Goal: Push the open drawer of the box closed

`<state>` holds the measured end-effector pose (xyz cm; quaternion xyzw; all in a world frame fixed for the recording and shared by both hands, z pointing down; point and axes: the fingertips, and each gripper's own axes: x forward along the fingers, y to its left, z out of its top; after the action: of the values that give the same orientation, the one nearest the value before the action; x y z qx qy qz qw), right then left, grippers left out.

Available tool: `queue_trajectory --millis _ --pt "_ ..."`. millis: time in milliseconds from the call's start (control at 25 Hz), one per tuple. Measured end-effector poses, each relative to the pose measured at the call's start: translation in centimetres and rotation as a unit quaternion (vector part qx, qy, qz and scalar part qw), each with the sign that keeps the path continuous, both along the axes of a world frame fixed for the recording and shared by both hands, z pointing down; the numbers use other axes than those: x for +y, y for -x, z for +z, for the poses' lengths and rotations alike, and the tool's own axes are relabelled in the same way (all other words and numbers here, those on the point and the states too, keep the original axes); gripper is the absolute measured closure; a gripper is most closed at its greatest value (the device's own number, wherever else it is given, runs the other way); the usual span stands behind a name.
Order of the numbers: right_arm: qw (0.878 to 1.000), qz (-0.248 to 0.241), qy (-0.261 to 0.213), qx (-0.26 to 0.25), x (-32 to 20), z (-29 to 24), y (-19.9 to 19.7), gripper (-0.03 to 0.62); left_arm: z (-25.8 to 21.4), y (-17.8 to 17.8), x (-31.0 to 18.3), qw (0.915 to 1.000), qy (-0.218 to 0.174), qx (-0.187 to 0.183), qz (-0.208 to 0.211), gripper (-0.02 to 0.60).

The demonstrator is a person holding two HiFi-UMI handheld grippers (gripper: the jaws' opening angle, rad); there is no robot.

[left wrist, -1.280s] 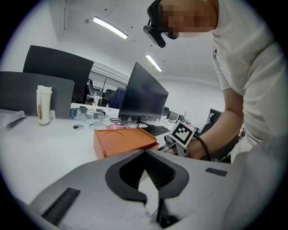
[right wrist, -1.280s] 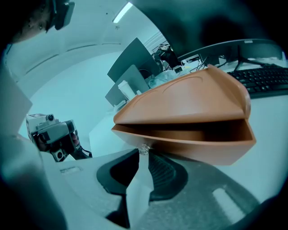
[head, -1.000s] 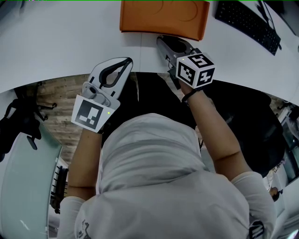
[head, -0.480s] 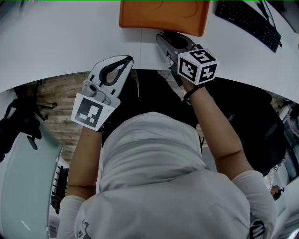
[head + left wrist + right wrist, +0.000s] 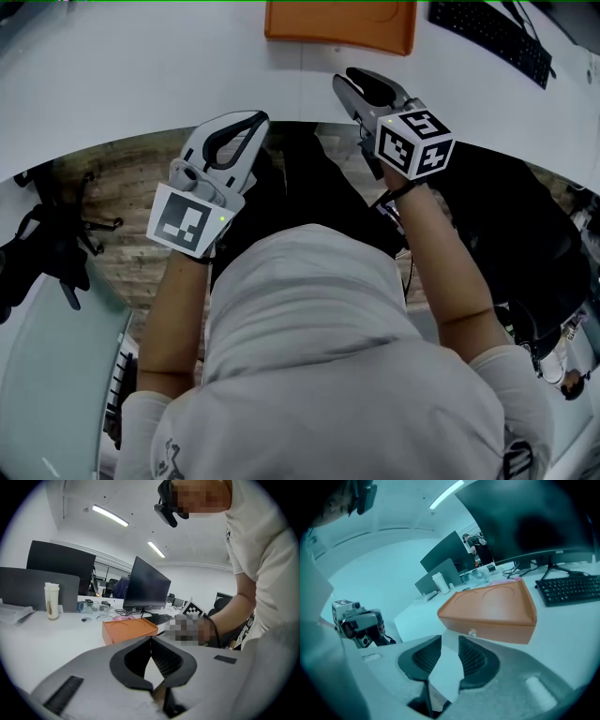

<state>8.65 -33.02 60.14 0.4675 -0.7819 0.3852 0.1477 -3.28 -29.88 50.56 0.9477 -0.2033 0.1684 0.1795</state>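
Note:
The orange box [image 5: 339,23] lies flat on the white table [image 5: 141,75], at the top of the head view. In the right gripper view the box [image 5: 492,609] shows its front with a small knob [image 5: 472,632], and that front looks flush with the body. My right gripper [image 5: 354,77] hovers over the table edge, a short way in front of the box; its jaws [image 5: 450,639] are opening with nothing between them. My left gripper [image 5: 255,118] hangs at the table edge, left of the box, with its tips touching and nothing held. The left gripper view shows the box [image 5: 130,629] beyond the shut gripper [image 5: 151,639].
A black keyboard [image 5: 487,37] lies right of the box. In the left gripper view a monitor [image 5: 147,585] stands behind the box and a tall cup [image 5: 52,601] far left. A black chair [image 5: 506,244] sits below the table at right.
My right gripper has drawn back from the box front toward the table edge and its jaws have spread. The box sits higher in the head view. The left gripper has hardly moved.

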Motion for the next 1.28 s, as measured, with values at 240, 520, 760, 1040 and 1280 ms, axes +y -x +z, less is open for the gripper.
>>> queue_trajectory --millis 240,520,760,1040,1280 --pt "0.999 0.012 -0.048 0.02 3.9 -6.1 2.0 0.479 -5.3 3.3 2.7 0.9987 -0.044 0.025 0.002 0.581" --pt "0.994 0.025 -0.096 0.035 8.1 -12.5 5.2 0.479 -10.6 6.8 6.7 0.9952 -0.086 0.047 0.007 0.581" --pt "0.987 -0.006 -0.15 0.055 11.1 -18.6 8.0 0.495 -15.2 9.3 8.9 0.9919 -0.111 0.063 0.002 0.581" --pt "0.97 -0.019 -0.23 0.069 14.4 -27.6 10.9 0.534 -21.7 12.8 10.8 0.9878 -0.137 0.073 -0.014 0.581" --pt "0.957 -0.016 -0.28 0.07 16.8 -32.6 13.0 0.571 -26.0 15.9 13.0 0.9828 -0.16 0.087 -0.03 0.581"
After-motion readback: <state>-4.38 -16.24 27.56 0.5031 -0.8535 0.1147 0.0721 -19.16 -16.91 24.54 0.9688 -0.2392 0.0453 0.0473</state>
